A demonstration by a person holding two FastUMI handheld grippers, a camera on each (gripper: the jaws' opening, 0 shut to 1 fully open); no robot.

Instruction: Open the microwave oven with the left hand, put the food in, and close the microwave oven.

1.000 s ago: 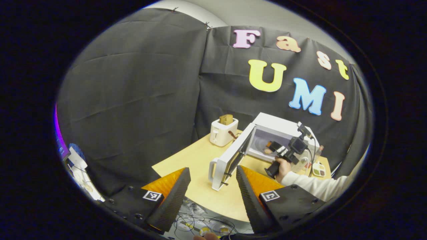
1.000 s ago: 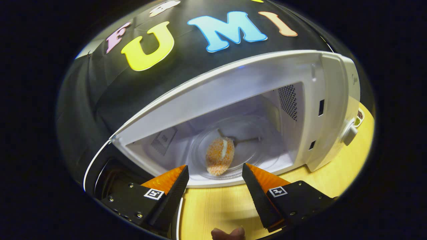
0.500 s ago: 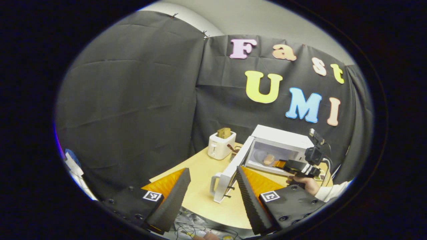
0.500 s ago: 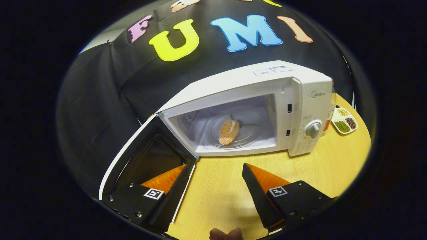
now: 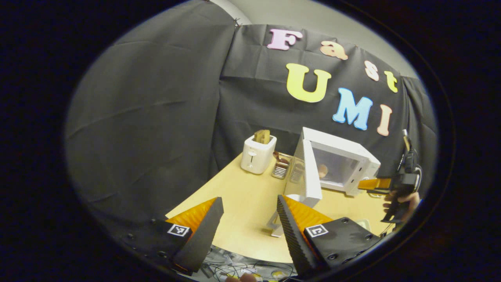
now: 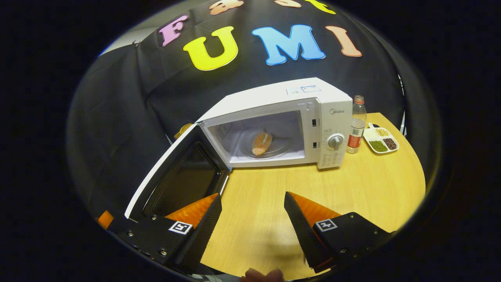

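With the food (image 6: 261, 143) resting on the microwave oven (image 6: 289, 117) turntable, the open door (image 5: 311, 172) stands ahead of the left gripper (image 5: 247, 223), which is nearer; both it and the right gripper (image 6: 250, 223) are spread wide and hold nothing.

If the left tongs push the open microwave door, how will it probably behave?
The door is probably stiff and hinged at the microwave, so it should swing shut, not bend. Its panel looks light. The left tongs are open and apart from it.
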